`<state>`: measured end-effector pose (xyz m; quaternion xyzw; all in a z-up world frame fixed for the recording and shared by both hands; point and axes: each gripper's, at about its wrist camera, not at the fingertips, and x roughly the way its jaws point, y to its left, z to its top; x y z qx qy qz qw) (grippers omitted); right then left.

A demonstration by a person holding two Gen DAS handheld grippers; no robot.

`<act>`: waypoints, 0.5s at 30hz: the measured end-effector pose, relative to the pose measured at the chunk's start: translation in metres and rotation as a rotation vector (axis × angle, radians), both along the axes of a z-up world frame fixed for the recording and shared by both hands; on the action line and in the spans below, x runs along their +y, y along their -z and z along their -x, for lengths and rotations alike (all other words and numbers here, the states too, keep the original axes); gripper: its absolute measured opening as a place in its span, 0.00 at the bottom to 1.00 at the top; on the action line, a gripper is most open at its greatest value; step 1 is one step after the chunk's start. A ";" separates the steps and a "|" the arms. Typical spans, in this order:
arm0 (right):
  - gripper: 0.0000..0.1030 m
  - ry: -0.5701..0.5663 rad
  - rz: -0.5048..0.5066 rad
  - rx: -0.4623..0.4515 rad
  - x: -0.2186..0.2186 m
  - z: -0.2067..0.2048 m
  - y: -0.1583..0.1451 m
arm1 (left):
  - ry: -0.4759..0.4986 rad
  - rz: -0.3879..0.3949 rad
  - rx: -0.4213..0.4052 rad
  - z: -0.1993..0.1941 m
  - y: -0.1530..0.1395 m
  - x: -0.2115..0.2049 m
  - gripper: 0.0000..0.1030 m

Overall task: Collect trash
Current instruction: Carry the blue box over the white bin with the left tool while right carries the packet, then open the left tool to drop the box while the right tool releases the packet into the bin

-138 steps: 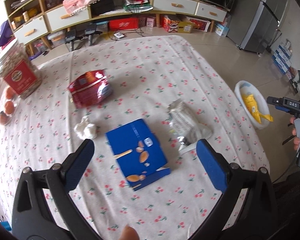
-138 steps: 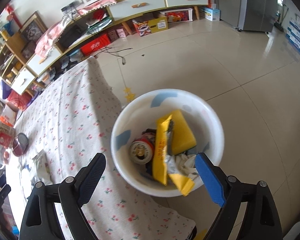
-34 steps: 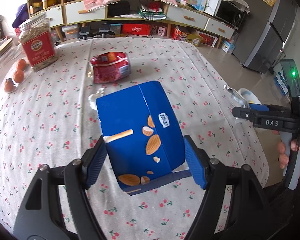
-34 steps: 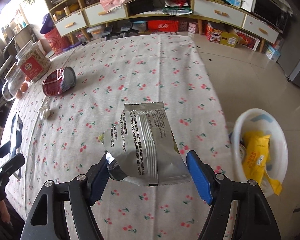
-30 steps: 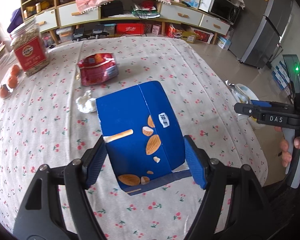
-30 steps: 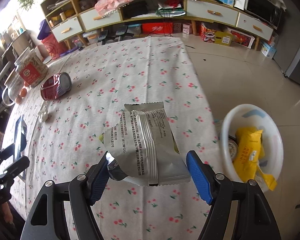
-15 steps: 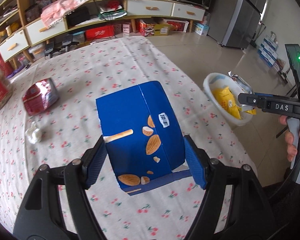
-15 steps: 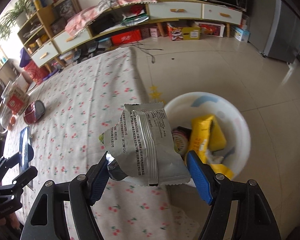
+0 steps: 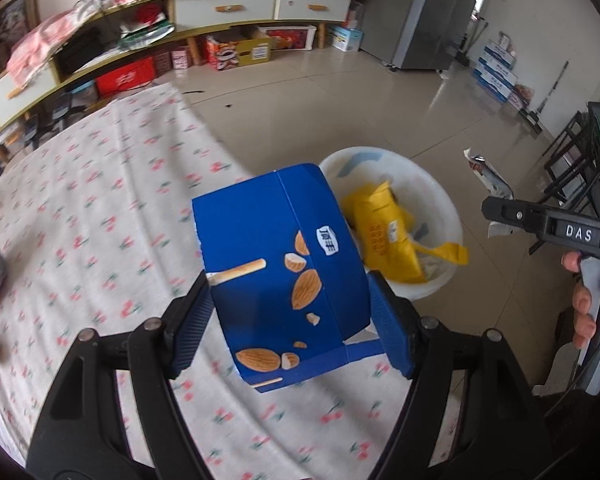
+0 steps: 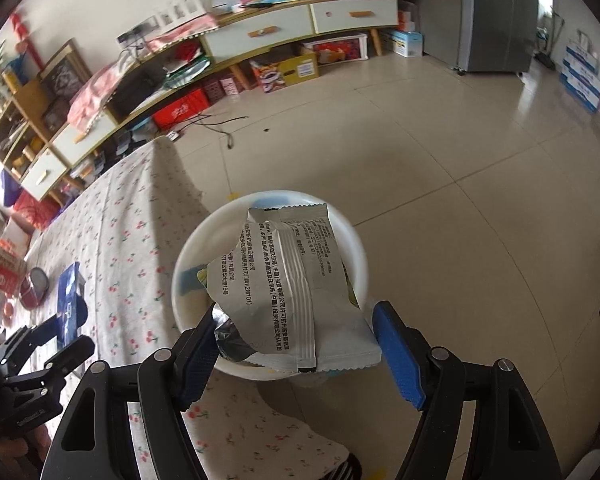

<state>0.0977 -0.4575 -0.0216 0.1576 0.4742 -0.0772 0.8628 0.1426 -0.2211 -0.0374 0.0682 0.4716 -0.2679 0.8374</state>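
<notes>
My left gripper is shut on a blue snack box printed with almonds, held above the table's right edge near the white trash bin on the floor. The bin holds yellow wrappers. My right gripper is shut on a silver foil snack bag and holds it directly above the white bin. The right gripper also shows at the right of the left wrist view, the left gripper at the lower left of the right wrist view.
The table carries a cherry-print cloth. A red can and a red-labelled jar sit at its far left. Shelving with drawers lines the back wall. A grey fridge stands at the right. Tiled floor surrounds the bin.
Both grippers have swung right, away from the table's middle toward the bin. The foil bag now hangs over the bin and the blue box is near the table's edge.
</notes>
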 end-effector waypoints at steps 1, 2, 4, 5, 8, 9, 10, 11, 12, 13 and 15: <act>0.73 0.007 -0.001 0.002 -0.005 0.001 0.001 | 0.013 0.003 -0.001 -0.001 0.001 -0.008 0.73; 0.73 0.011 -0.003 0.002 -0.009 0.002 0.001 | 0.027 0.003 -0.002 -0.003 0.002 -0.016 0.73; 0.73 0.023 -0.013 0.003 -0.017 0.003 0.002 | 0.053 0.001 -0.011 -0.008 0.005 -0.030 0.73; 0.73 0.027 -0.019 0.003 -0.020 0.004 0.003 | 0.063 0.000 -0.014 -0.011 0.007 -0.037 0.73; 0.73 0.031 -0.026 0.004 -0.024 0.004 0.004 | 0.087 0.029 -0.015 -0.016 0.009 -0.049 0.74; 0.73 0.032 -0.028 0.005 -0.025 0.004 0.004 | 0.095 0.045 -0.024 -0.017 0.009 -0.052 0.74; 0.73 0.033 -0.029 0.004 -0.026 0.006 0.004 | 0.101 0.053 -0.033 -0.018 0.010 -0.054 0.76; 0.73 0.034 -0.030 0.005 -0.026 0.006 0.005 | 0.111 0.054 -0.039 -0.018 0.011 -0.057 0.78; 0.73 0.036 -0.032 0.005 -0.028 0.006 0.005 | 0.118 0.052 -0.038 -0.018 0.013 -0.059 0.81; 0.73 0.038 -0.033 0.005 -0.029 0.005 0.005 | 0.120 0.049 -0.032 -0.019 0.014 -0.060 0.82; 0.73 0.045 -0.034 0.006 -0.031 0.005 0.006 | 0.104 0.051 -0.019 -0.021 0.015 -0.058 0.83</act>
